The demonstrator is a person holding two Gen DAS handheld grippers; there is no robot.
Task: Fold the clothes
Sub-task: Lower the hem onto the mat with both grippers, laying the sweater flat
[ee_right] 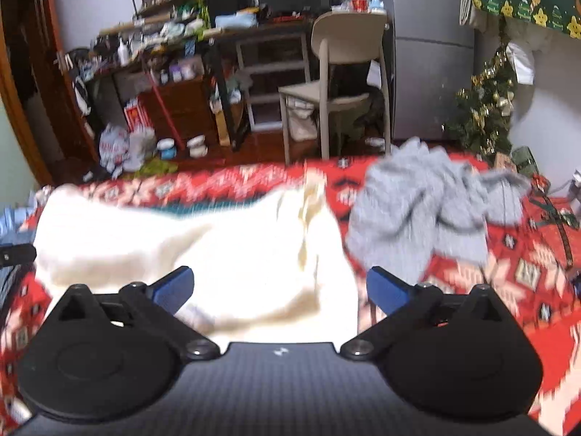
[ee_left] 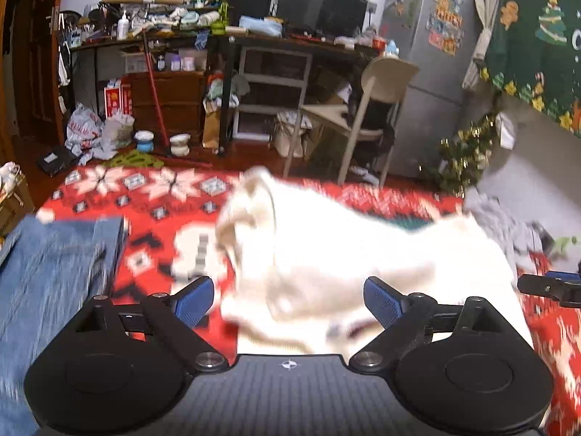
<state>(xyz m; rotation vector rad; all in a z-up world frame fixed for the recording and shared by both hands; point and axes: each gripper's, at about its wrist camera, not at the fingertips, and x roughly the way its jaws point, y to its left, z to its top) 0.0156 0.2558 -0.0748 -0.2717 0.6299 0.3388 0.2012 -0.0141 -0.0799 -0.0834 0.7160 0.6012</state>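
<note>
Both claws spread wide, nothing clamped. Left gripper [ee_left: 288, 299]: blue pads apart, white garment [ee_left: 326, 250] lies in front of and between them, no pad pressing on it as far as the blur lets me tell. Right gripper [ee_right: 279, 287]: same, pads apart over the same white garment [ee_right: 203, 254].

Garment sits centre frame in both views, spread across the red patterned blanket [ee_left: 145, 196], far edge bunched up at upper centre of the left view. Heavy motion blur on the cloth, so fold state is unclear.

Neighbours: blue jeans [ee_left: 54, 265] lower left of the left view, near the white piece but apart. Grey garment [ee_right: 428, 203] crumpled right of centre in the right view, its edge just beside the white one, near the right pad.

Risks, as I judge them:
- Right claw closes and catches grey cloth along with white, since they're that close. Drags both.
- Grab takes one layer only; fold comes out lopsided.
- Bunched far edge stays rucked under the fold if not flattened first.
- Uneven left/right pull skews the crease.
</note>
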